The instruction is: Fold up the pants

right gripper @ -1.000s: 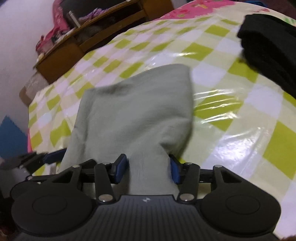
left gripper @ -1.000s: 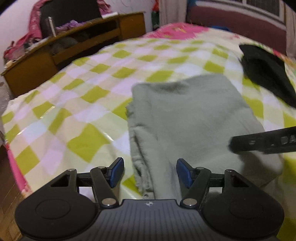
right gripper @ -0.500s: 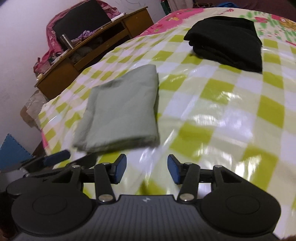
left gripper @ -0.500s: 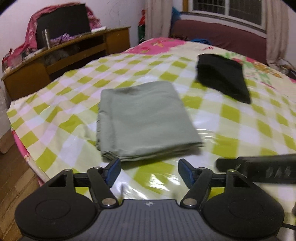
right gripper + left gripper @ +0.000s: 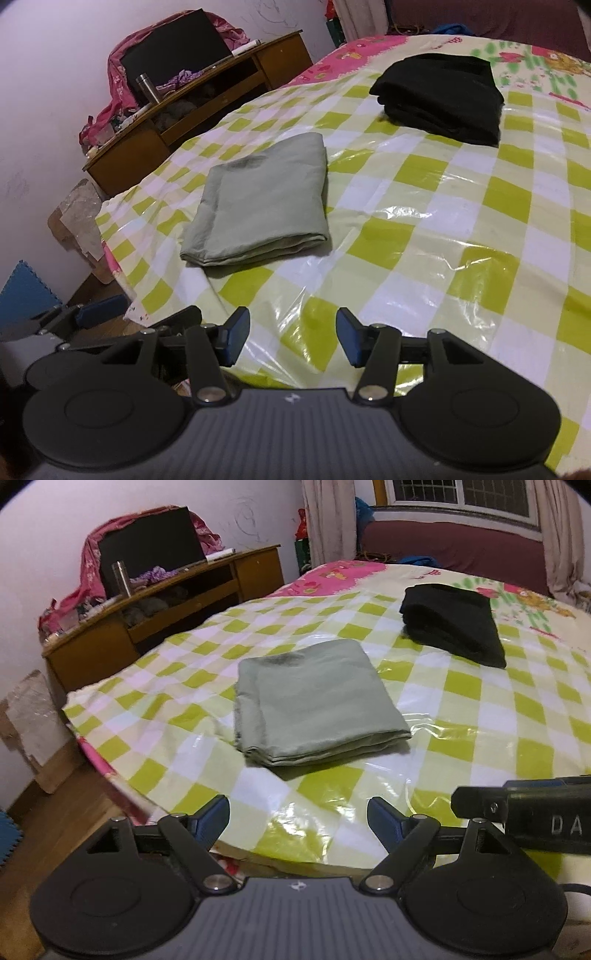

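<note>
Pants (image 5: 317, 698), pale green, lie folded into a flat rectangle on the bed (image 5: 480, 709), near its front left corner, with the stacked layer edges facing the cameras and a faint dark smudge near the far edge. Under them a glossy plastic sheet (image 5: 424, 229) in a green and white check covers the bed, wrinkled and shining in places. Farther back and to the right, well apart from the pants, sits a black folded garment (image 5: 454, 622), also on the sheet. The left gripper (image 5: 299, 818) hangs over the near edge of the bed, short of the pants and touching nothing; its jaws stand wide apart with only the sheet between its blue pads (image 5: 212, 818). The right gripper (image 5: 291, 338) hangs likewise above the sheet, in front of the pants and a little to their right, its jaws apart and empty, holding no cloth. In the left wrist view the right gripper's dark body shows at the right edge; in the right wrist view the left gripper appears at the lower left, beside the bed's corner. Beyond the bed, against the wall on the left, stands a wooden desk (image 5: 122, 638) with a dark screen (image 5: 147, 550), a metal flask (image 5: 121, 578) and pink cloth (image 5: 90, 557) draped around it. A barred window (image 5: 458, 494) and curtains (image 5: 328, 520) show at the back.
</note>
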A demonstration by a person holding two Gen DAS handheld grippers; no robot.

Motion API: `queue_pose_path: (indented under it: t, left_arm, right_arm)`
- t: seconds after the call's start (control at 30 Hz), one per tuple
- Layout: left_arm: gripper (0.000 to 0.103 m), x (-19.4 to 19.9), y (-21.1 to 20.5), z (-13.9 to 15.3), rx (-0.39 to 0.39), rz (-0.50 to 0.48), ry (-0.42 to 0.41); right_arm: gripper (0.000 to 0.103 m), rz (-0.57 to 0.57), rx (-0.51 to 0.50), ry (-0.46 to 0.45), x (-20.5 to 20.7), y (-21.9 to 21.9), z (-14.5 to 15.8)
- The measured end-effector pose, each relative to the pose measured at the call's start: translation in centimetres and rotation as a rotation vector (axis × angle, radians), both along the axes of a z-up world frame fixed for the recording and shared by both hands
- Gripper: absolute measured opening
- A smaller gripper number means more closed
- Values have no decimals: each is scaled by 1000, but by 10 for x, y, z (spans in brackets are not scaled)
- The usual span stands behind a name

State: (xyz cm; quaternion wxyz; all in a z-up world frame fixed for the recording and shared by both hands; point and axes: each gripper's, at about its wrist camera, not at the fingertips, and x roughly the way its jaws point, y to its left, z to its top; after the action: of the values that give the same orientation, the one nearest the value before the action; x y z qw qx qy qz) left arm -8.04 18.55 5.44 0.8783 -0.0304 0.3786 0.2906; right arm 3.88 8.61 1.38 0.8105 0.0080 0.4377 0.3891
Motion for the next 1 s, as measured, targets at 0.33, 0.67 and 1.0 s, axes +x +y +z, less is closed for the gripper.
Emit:
queue_pose_path:
  t: [0.33,0.67,1.0]
  left_arm:
    - [95,-10,-3,1,-19,19,1]
    - [95,-12,-4,3,-20,41,6]
    - [95,-12,-4,0,-32,52,5]
  right_arm:
    - [53,-7,-11,2,-9,-3,-1]
    - [53,-7,-14,0,-10,-3,0]
    - [53,-7,-32,-13,-11,-4,0]
